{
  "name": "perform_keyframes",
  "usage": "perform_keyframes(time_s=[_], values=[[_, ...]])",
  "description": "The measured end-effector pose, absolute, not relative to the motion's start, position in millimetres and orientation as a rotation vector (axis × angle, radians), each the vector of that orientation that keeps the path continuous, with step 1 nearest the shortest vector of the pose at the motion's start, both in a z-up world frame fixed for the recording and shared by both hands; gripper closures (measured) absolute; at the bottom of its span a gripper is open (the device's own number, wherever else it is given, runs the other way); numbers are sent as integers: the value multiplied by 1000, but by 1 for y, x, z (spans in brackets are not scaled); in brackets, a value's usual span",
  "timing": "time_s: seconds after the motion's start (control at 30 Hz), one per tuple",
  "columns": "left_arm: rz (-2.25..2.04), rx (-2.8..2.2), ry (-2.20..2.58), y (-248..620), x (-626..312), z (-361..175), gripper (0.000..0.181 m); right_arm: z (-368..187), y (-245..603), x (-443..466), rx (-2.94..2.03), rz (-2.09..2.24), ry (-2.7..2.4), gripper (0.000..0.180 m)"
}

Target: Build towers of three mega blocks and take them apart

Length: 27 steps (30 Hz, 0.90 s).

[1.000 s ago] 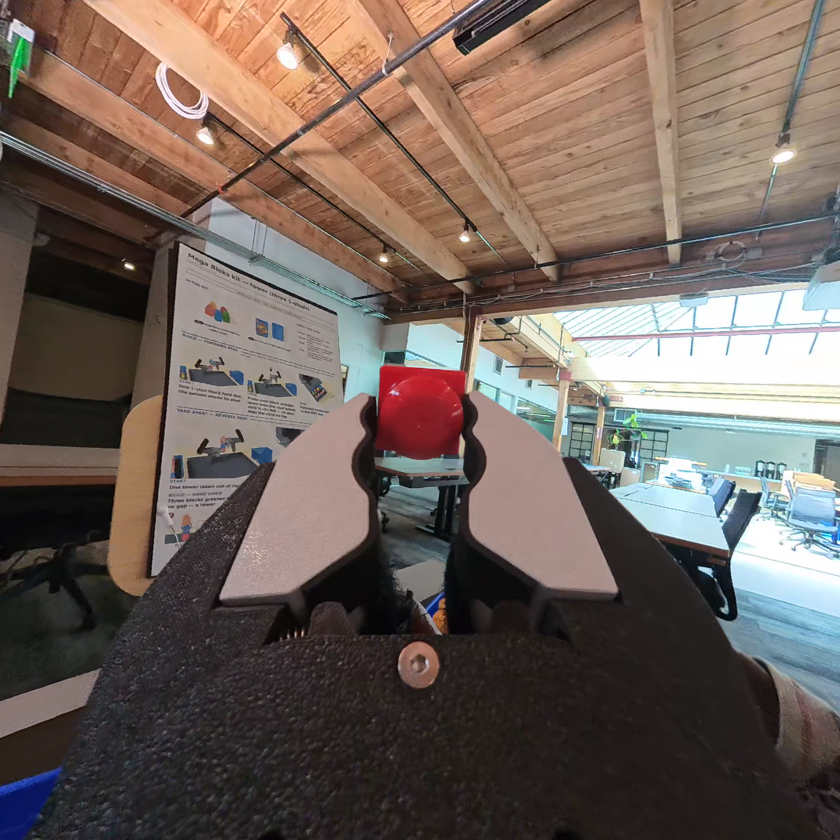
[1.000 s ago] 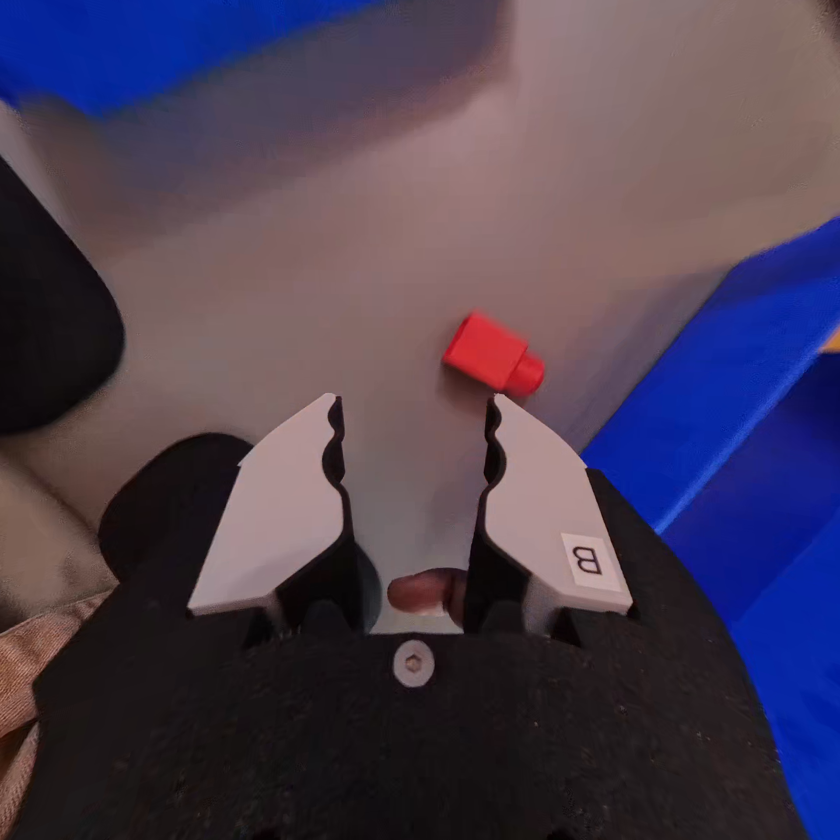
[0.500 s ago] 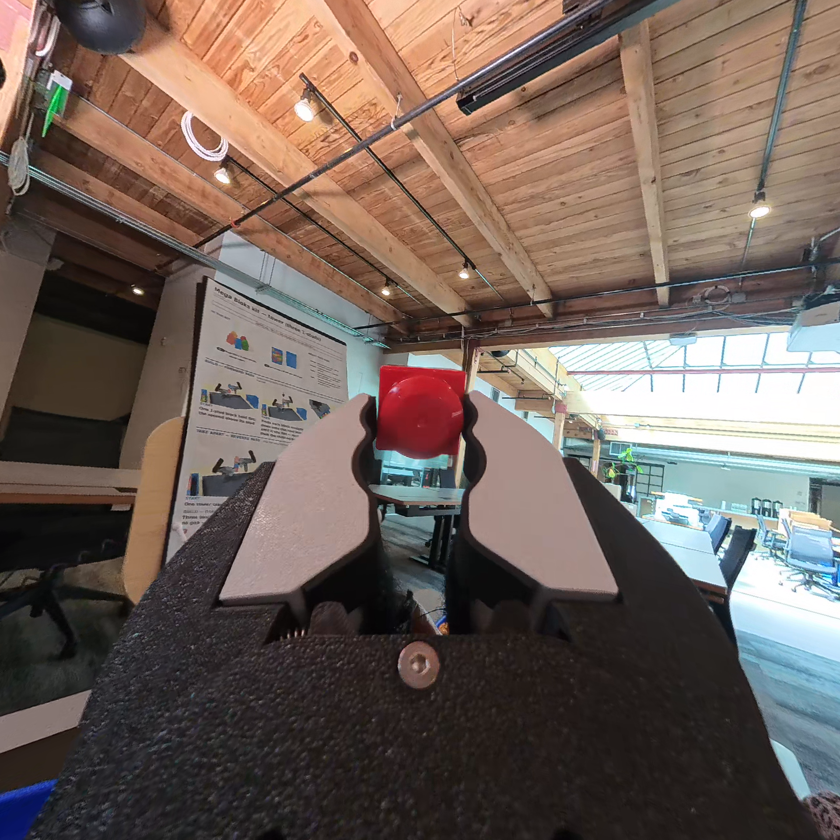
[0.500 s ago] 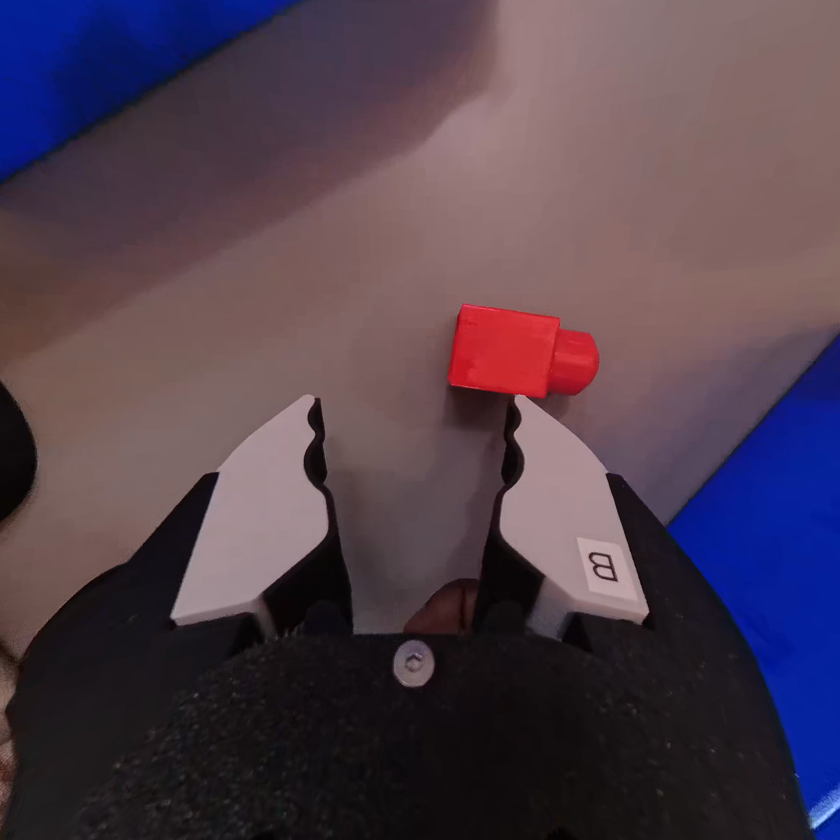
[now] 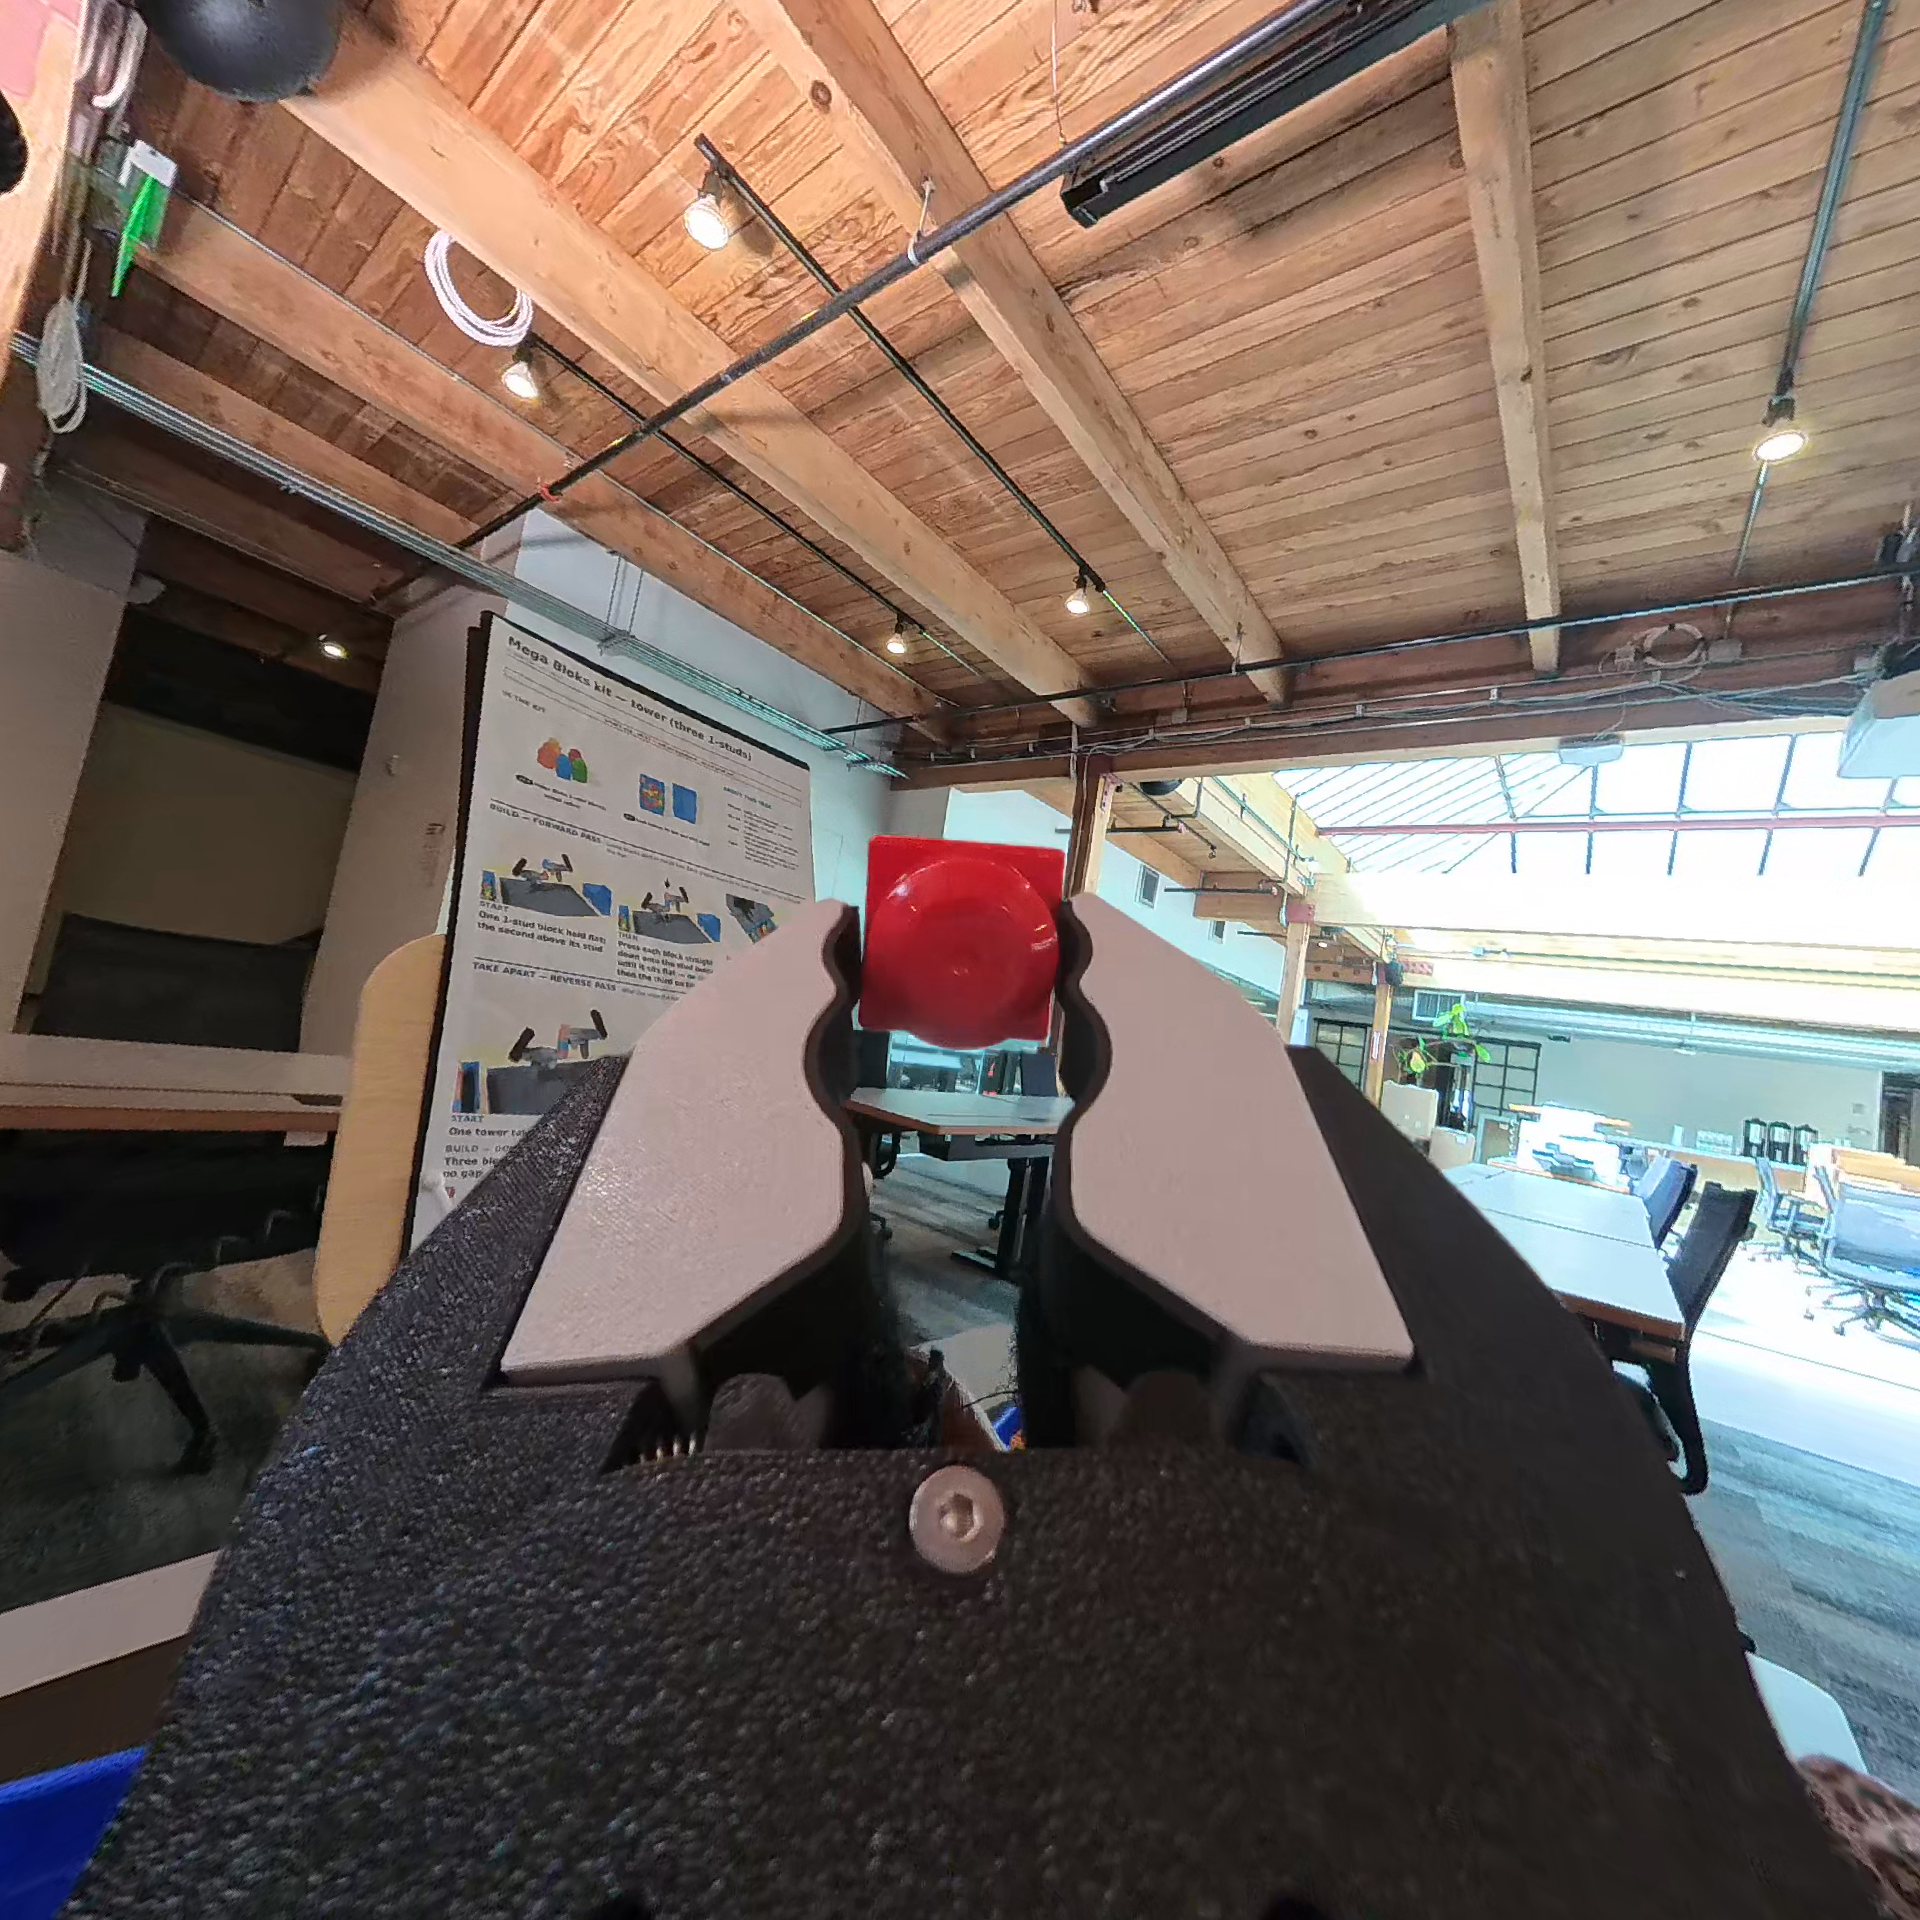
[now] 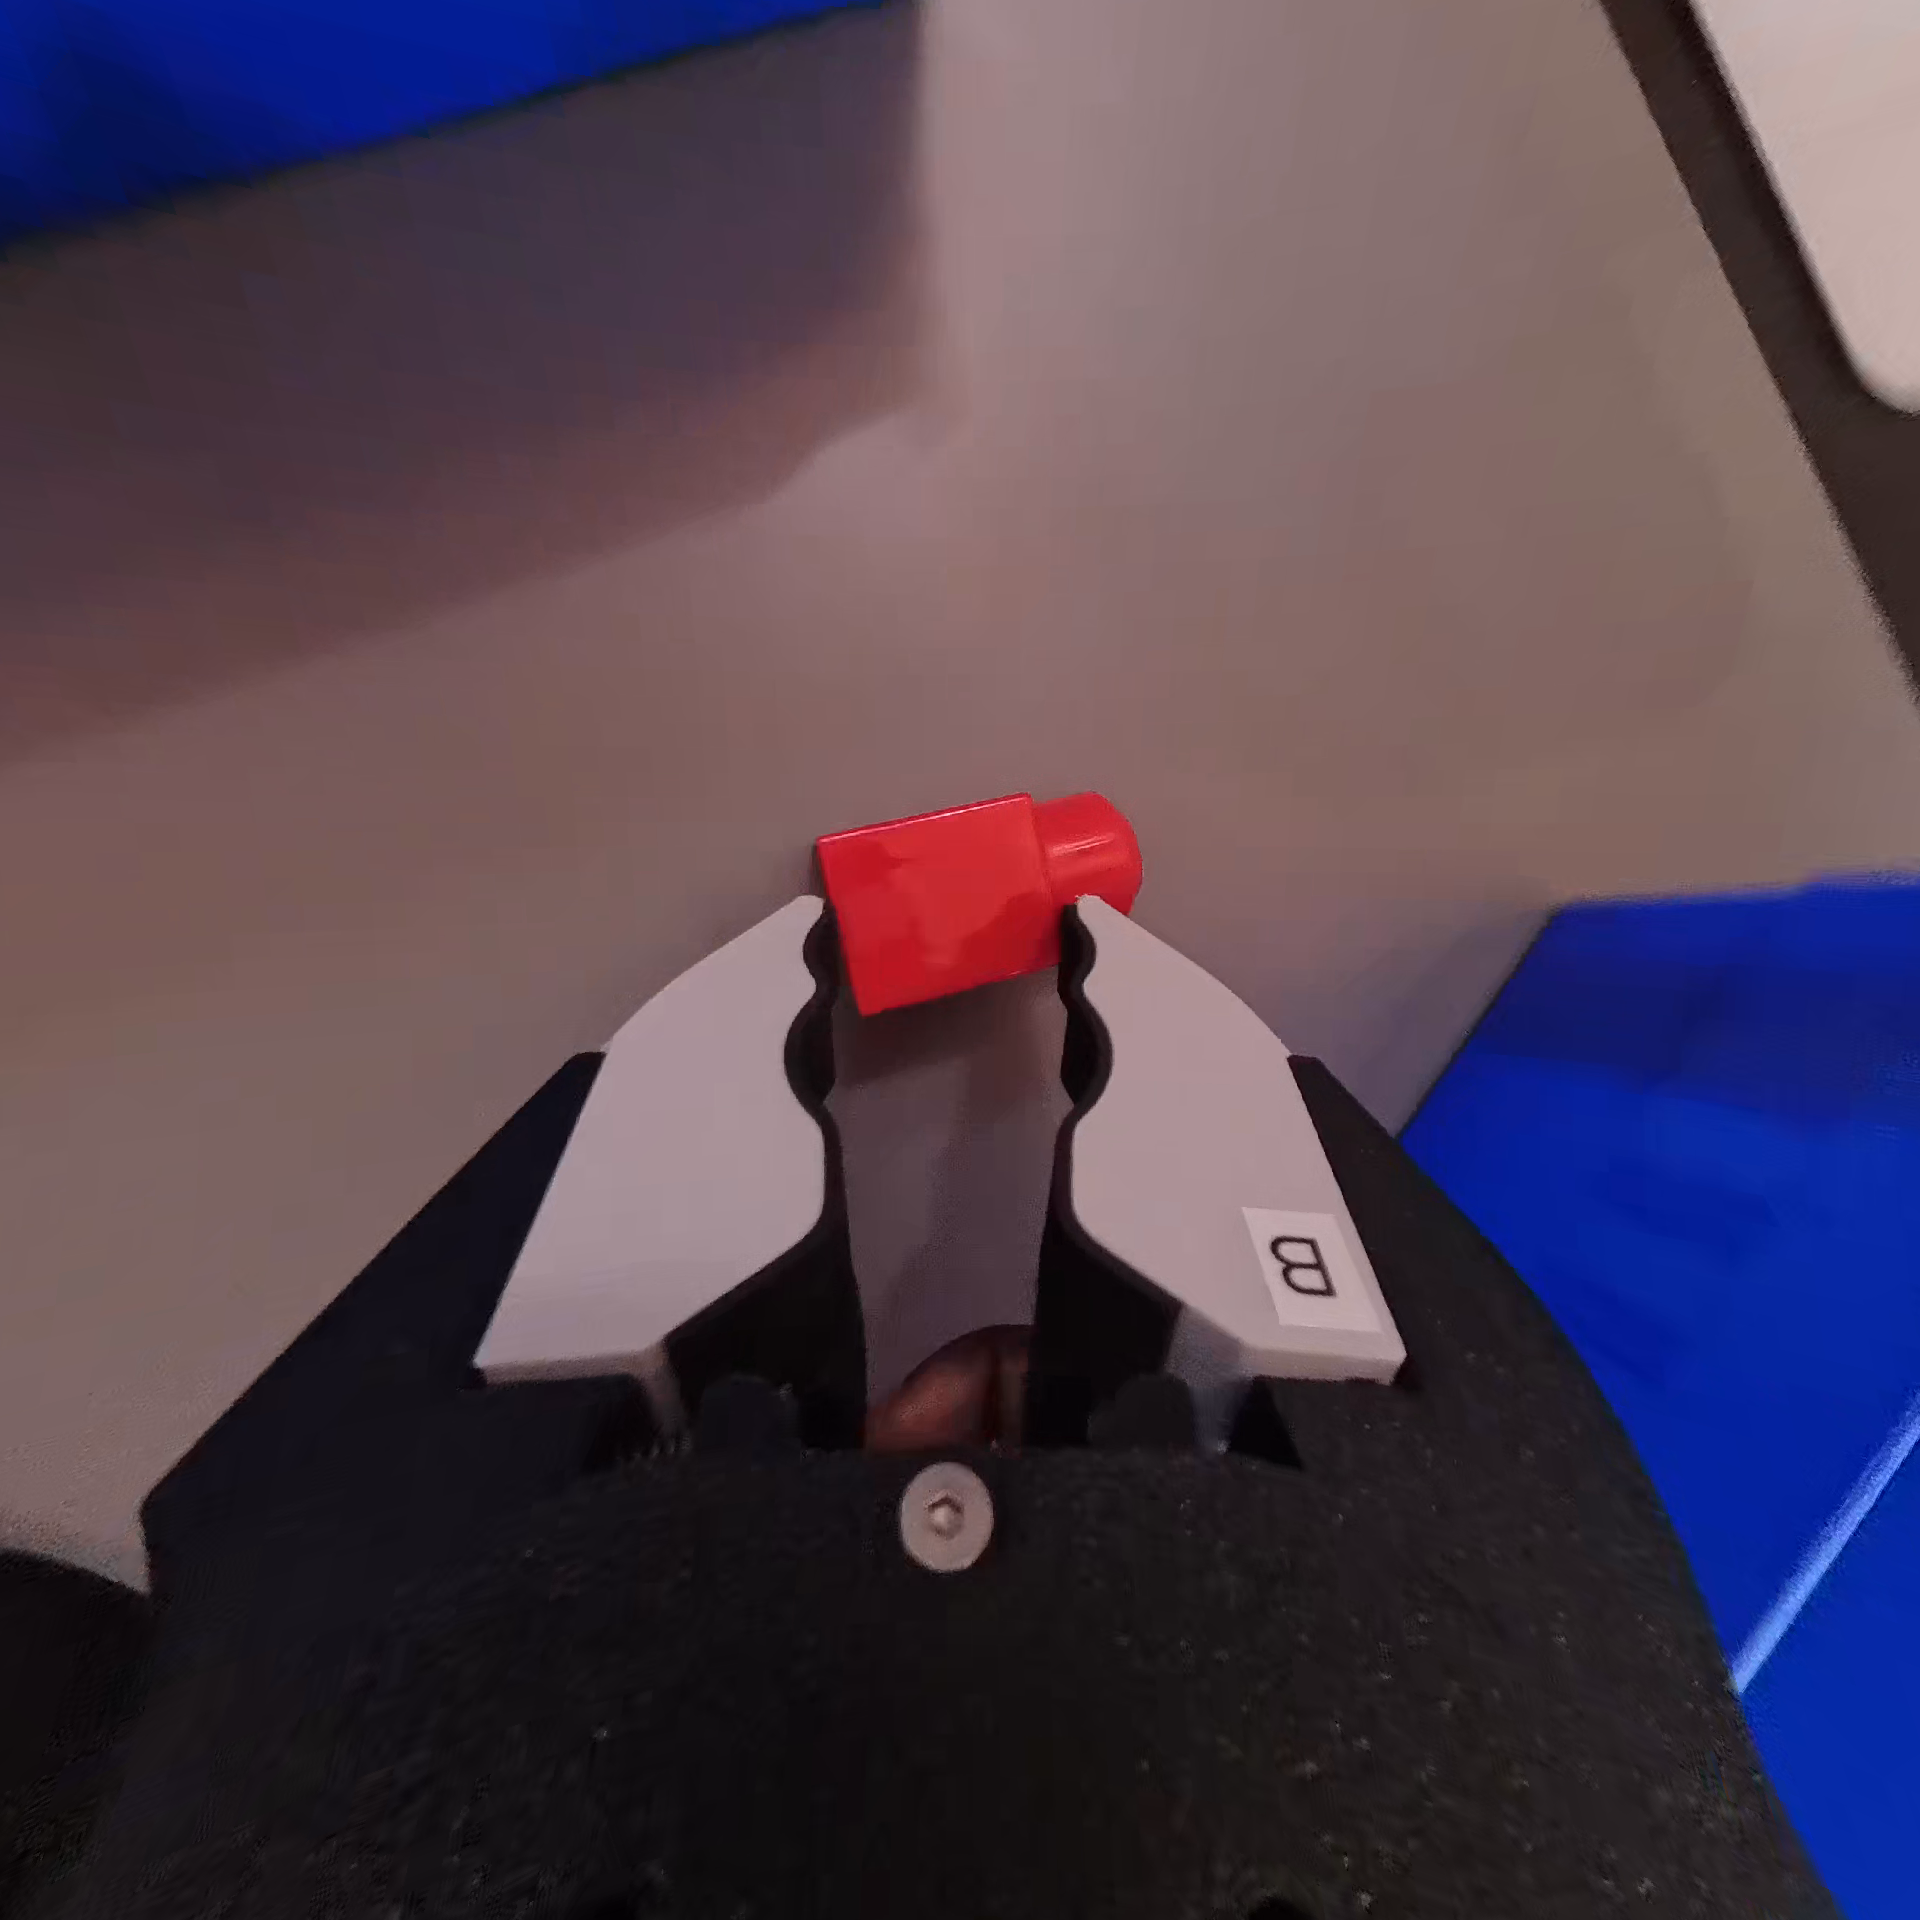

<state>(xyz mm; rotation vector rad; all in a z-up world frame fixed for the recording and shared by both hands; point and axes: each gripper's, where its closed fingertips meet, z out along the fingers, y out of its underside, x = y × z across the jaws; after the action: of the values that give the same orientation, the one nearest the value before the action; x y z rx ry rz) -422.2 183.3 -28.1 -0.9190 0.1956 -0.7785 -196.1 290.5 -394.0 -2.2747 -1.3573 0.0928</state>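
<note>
the left gripper is clamped on a red block, stud facing the camera. the right gripper has its fingers apart around a second red block lying on the grey mat, stud toward the right finger.

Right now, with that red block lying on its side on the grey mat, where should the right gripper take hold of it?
Probably on the square body of the red block, not the round stud pointing right, which looks likelier to slip. Come from above: the right gripper already straddles it, fingers at either end. Turning to clamp the flat side faces may hold better.
</note>
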Motion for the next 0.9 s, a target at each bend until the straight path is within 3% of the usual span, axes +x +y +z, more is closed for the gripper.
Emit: perform_keyframes(time_s=[0.03, 0.17, 0.33, 0.4, 0.53, 0.77, 0.8, 0.83, 0.9], values=[[-780, -922, 201, 184, -421, -28, 145, -395, 287, -200, -2186, 81, -1508, 140], [-786, -925, 214, 184, -418, -29, 145, -395, 274, -207, -1895, 74, -1888, 141], [-778, -929, 207, 186, -420, -30, 145, -375, 277, -207, -1939, 144, -1658, 131], [-769, -934, 200, 187, -422, -31, 145, -376, 271, -202, -2110, 192, -1451, 101], [-765, -936, 192, 188, -423, -31, 145, -381, 267, -207, -2263, 319, -882, 82], [-754, -951, 206, 189, -418, -32, 145, -411, 286, -206, -2280, 85, -711, 98], [-753, -953, 205, 189, -418, -33, 145, -412, 288, -206, -2265, 76, -716, 106], [-753, -953, 203, 189, -418, -33, 145, -410, 289, -205, -2244, 73, -721, 125], [-753, -952, 196, 190, -421, -34, 145, -409, 289, -197, -2225, 40, -811, 126]])
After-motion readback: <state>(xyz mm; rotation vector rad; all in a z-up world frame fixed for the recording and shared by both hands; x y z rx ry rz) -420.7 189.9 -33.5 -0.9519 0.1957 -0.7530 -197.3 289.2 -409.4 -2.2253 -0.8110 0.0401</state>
